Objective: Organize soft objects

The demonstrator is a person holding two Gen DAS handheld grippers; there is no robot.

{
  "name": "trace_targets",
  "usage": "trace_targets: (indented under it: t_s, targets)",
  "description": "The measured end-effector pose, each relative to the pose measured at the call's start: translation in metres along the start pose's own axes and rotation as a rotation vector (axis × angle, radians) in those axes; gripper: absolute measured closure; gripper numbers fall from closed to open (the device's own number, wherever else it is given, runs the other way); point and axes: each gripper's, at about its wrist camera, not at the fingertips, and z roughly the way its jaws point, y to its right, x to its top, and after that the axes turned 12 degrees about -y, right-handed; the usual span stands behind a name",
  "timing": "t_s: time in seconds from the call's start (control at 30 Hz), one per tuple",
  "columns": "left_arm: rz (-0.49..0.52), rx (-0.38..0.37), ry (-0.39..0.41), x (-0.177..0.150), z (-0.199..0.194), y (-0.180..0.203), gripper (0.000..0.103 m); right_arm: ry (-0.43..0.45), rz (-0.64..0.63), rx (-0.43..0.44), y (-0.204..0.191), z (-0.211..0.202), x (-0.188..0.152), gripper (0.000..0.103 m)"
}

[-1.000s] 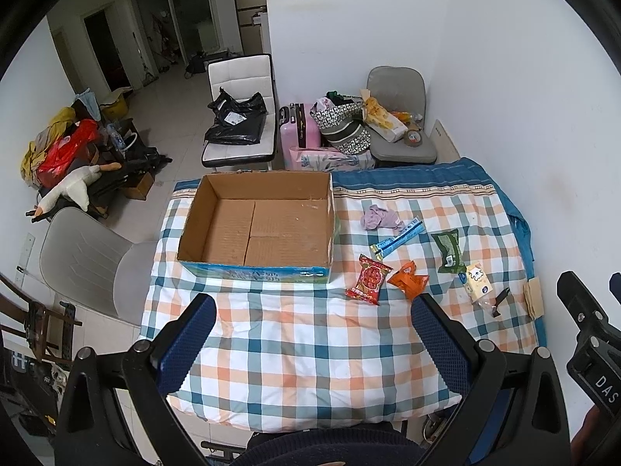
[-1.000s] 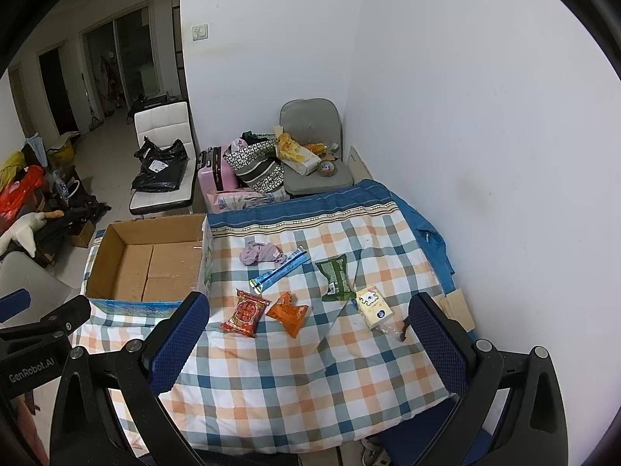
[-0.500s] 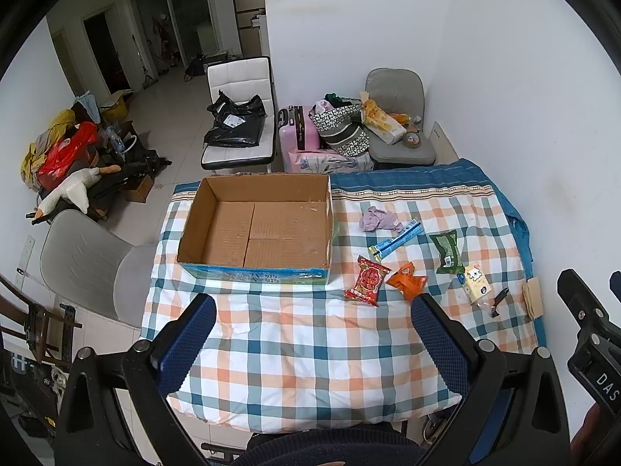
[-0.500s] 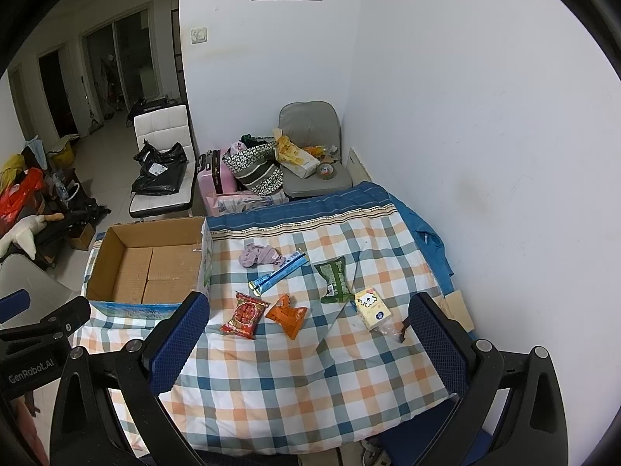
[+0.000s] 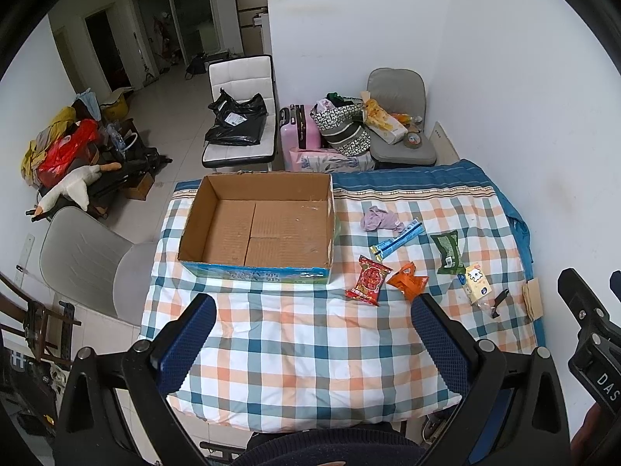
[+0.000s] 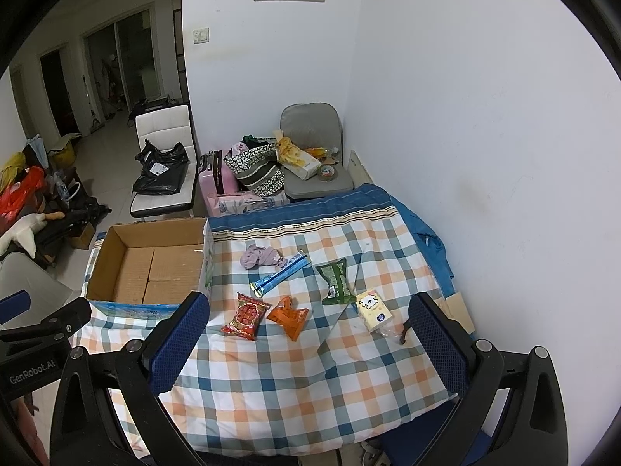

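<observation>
Blue-padded, my left gripper (image 5: 312, 334) hovers high over the near edge of the checked quilt (image 5: 302, 353), fingers spread wide with nothing between them. My right gripper (image 6: 310, 334) hangs at a similar height, equally wide apart and empty. One open cardboard box (image 5: 256, 229) sits on the quilt. To the right of the box I count six loose things: one lilac cloth (image 5: 378, 220) nearest its far corner, one blue strip packet (image 5: 396, 244), one red packet (image 5: 368, 280), one orange packet (image 5: 407, 282), one green packet (image 5: 448, 253) and one pale tissue pack (image 5: 477, 289) farthest away.
</observation>
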Motion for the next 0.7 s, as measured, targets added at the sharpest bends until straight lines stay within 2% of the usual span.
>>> trace_targets:
  t_s: [0.5,0.7]
  targets:
    - [0.003,-0.010,-0.004,0.003,-0.006,-0.001,0.000,-0.003,0.006,0.001,-0.003,0.000,-0.002,0.000]
    - [0.076,-0.076,-0.011,0.027,0.020,0.023,0.000,-0.101,0.074,0.072,0.014,0.040,0.006,0.000]
